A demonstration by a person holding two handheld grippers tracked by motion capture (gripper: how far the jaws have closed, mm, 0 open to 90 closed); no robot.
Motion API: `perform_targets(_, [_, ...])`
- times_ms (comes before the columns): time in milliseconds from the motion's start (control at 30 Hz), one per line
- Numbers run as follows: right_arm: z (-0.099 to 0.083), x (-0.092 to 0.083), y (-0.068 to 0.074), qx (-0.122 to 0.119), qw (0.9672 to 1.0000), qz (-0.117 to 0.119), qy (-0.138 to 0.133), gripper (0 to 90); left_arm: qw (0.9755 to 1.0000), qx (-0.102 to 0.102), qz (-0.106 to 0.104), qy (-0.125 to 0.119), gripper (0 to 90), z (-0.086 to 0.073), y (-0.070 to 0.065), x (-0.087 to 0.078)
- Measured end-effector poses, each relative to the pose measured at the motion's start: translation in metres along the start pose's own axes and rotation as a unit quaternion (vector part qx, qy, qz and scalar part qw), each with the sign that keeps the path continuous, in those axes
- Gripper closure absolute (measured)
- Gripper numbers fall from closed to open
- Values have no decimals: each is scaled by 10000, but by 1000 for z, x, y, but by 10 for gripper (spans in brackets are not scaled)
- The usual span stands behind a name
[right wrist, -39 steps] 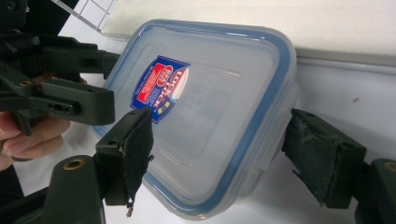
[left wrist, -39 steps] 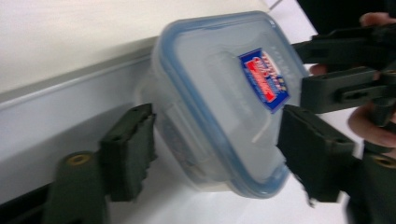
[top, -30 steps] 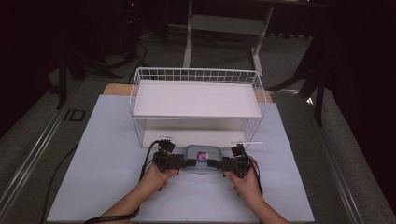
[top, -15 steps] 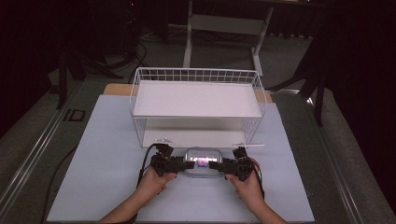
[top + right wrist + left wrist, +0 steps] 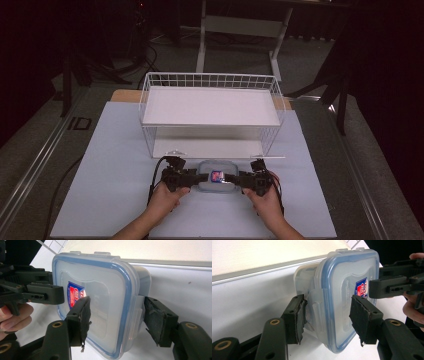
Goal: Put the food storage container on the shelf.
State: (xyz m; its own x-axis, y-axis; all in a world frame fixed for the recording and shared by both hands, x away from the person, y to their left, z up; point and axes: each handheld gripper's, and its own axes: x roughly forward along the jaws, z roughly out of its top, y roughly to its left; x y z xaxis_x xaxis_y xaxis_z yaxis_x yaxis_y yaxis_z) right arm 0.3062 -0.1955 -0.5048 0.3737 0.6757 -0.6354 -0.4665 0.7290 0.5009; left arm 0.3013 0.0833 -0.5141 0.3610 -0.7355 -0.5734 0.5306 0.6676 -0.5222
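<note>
High view: dim room, dark bkgd nearly black at both sides and top; light falls from above onto the table (image 5: 100, 200), which reads pale bluish-white. White wire rack (image 5: 210, 105) is the brightest patch, slightly washed out, w/ soft shadow beneath its shelf. Pic soft and grainy overall, fine detail lost; no strong edge distortion.

Left gripper view: brighter, even light, sharp in the mid-range. Clear lidded container (image 5: 342, 297) shows soft sheen on its lid, no hard glare. Near fingers (image 5: 295, 320) dark, a bit soft at bottom edge; top right corner falls to black.

Right gripper view: similar, even and bright, faint shadow under container on the table; top left corner dark; slight wide-angle stretch at edges.
</note>
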Motion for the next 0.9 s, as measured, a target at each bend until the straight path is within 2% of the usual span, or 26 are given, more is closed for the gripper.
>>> perform_targets(233, [6, 1, 7, -176, 9997, -85, -108, 399, 9999, 7, 108, -50, 470, 7, 1, -7])
perform_targets(467, [28, 1, 15, -341, 9986, -99, -396, 396, 9992, 132, 208, -308, 470, 27, 2, -17])
perform_targets(633, [43, 0, 18, -375, 9972, -100, -645, 395, 9976, 283, 322, -539, 467, 42, 2, -21])
perform_targets(900, [47, 15, 9, -346, 9972, -174, -640, 390, 9979, 95, 381, -514, 460, 44, 17, -9])
